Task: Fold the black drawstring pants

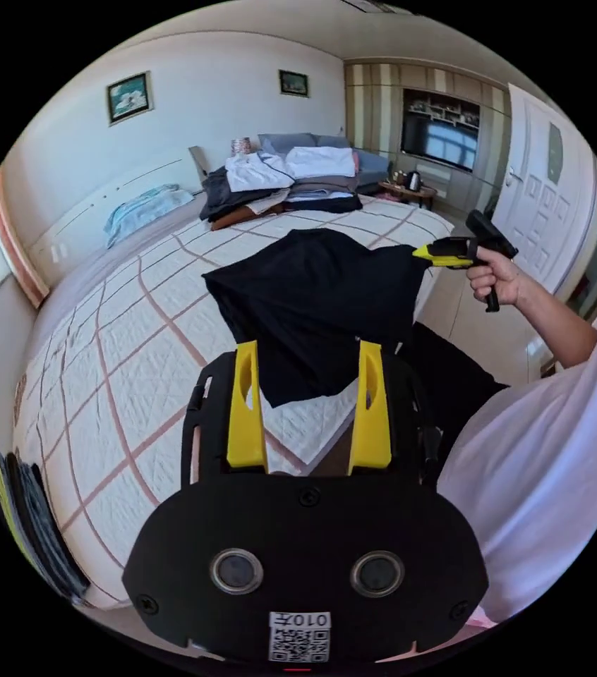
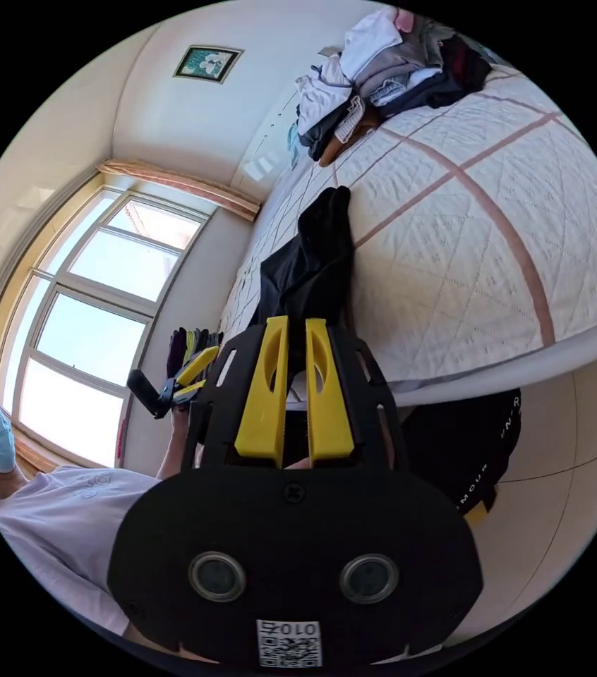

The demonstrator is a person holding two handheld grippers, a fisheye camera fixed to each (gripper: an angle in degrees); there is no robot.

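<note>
Near the bed's (image 1: 122, 338) edge the pants (image 1: 312, 303) lie ahead of the released left tool (image 1: 309, 409); right tool (image 1: 434, 255) grasps their far corner

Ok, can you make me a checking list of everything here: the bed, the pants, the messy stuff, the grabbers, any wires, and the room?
Surface: quilted bed with pink grid lines.
Job's things: black pants lie on the bed, one edge lifted by the right gripper.
Clutter: clothes pile at the far side of the bed; light blue cloth near the wall.
Grippers: left gripper open, jaws apart near the pants; right gripper shut on the pants.
Cables: nothing seen.
Surroundings: window, framed pictures, door, television.
</note>
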